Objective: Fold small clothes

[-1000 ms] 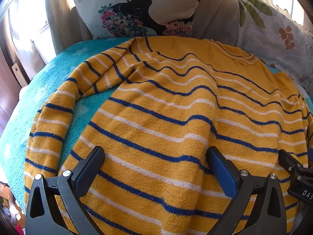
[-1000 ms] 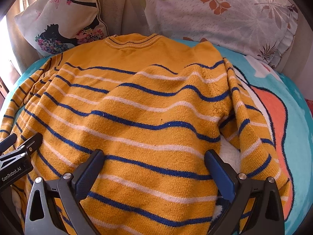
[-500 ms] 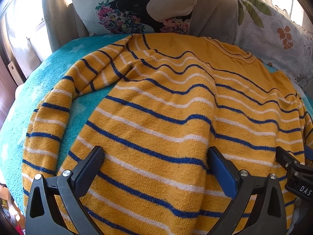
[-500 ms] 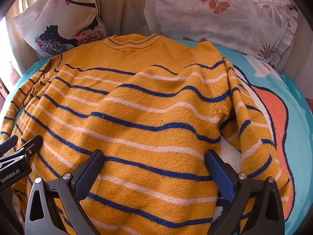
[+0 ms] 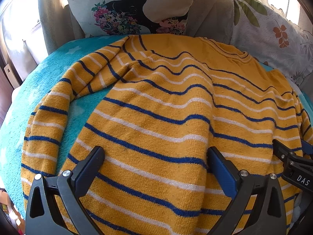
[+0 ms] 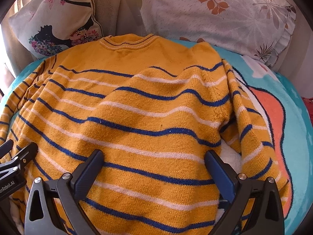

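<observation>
A yellow sweater (image 5: 176, 101) with blue and white stripes lies spread on a turquoise blanket (image 5: 39, 74), collar toward the pillows. It also shows in the right wrist view (image 6: 148, 105). My left gripper (image 5: 156, 156) is open, its fingers wide apart over the sweater's lower left part. My right gripper (image 6: 154, 158) is open over the lower right part. The left sleeve (image 5: 47, 121) curves down the left side. The right sleeve (image 6: 252, 129) runs down the right side. The hem is hidden below both views.
A pillow with a black bird and flowers (image 5: 127, 9) and a leaf-print pillow (image 6: 225, 13) stand at the back. The blanket has an orange and white patch (image 6: 270, 109) at the right. The right gripper's body (image 5: 293, 166) shows at the left view's right edge.
Both grippers have moved slightly forward over the sweater. Both stay open, and the sweater lies as before.
</observation>
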A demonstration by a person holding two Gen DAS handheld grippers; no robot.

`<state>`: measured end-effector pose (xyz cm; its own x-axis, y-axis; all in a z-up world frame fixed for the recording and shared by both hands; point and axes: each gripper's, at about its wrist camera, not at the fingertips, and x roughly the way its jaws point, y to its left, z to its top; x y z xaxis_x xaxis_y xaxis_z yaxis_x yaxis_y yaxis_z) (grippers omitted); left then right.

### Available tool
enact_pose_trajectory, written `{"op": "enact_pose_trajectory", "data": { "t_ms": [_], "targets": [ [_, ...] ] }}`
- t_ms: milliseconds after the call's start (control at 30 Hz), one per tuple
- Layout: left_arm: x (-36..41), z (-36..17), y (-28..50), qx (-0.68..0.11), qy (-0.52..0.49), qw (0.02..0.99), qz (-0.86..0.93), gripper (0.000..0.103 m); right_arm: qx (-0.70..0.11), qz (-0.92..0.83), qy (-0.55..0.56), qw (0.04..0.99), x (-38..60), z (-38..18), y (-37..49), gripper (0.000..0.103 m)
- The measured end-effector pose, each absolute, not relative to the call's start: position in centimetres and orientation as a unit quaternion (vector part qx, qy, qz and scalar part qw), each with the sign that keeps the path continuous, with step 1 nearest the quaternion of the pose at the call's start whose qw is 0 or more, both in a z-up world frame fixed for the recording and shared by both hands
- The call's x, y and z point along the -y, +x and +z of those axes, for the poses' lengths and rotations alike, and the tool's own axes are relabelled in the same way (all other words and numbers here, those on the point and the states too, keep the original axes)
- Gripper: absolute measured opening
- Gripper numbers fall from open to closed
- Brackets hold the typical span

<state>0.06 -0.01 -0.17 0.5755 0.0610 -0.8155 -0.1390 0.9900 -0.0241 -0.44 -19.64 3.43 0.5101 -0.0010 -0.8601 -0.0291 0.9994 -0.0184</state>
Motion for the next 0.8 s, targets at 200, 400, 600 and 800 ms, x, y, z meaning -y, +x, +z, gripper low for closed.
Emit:
{"op": "enact_pose_trajectory", "data": {
  "t_ms": [200, 400, 600, 800],
  "targets": [
    [-0.2, -0.1, -0.1, -0.454, -0.054, 0.888, 0.053, 0.103, -0.453, 0.022, 0.026, 0.891, 21.5, 6.3, -2.8, 0.07],
    [-0.2, 0.0, -0.1, -0.455, -0.05, 0.887, 0.056, 0.103, -0.379, -0.005, 0.006, 0.925, 28.3, 13.6, -9.4, 0.08],
    [-0.1, -0.1, 0.1, -0.456, -0.046, 0.887, 0.06, 0.103, -0.443, 0.008, -0.052, 0.895, 30.3, 10.1, -13.9, 0.08],
    [0.0, -0.1, 0.0, -0.456, -0.045, 0.887, 0.06, 0.103, -0.48, 0.035, -0.064, 0.874, 28.4, 5.6, -15.2, 0.072]
  ]
}}
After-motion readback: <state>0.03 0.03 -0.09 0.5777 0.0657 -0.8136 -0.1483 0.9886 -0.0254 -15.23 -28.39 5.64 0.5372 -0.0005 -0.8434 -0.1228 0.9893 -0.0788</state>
